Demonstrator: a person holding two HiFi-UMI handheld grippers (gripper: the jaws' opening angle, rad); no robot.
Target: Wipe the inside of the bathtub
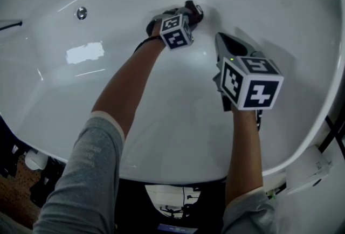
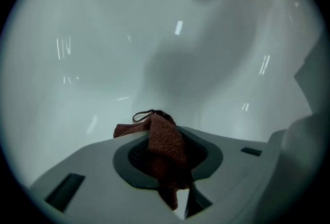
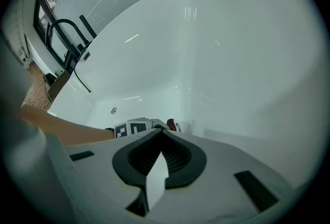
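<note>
The white bathtub (image 1: 161, 119) fills the head view. My left gripper (image 1: 193, 12) reaches deep into the tub and is shut on a reddish-brown cloth (image 2: 165, 148), which is bunched between the jaws with its loop at the tip. The cloth (image 1: 190, 7) lies against the far tub wall. My right gripper (image 1: 225, 43) hovers over the tub's right side, nearer to me, jaws shut with nothing between them. In the right gripper view, the closed tips (image 3: 160, 132) point toward the left gripper's marker cube (image 3: 132, 127) and the cloth (image 3: 170, 125).
A round metal overflow fitting (image 1: 81, 12) sits on the tub's left wall. A black tap and hose (image 3: 69, 42) stand on the far rim. A white object (image 1: 310, 167) rests outside the tub at lower right. The near rim (image 1: 178, 176) is right below me.
</note>
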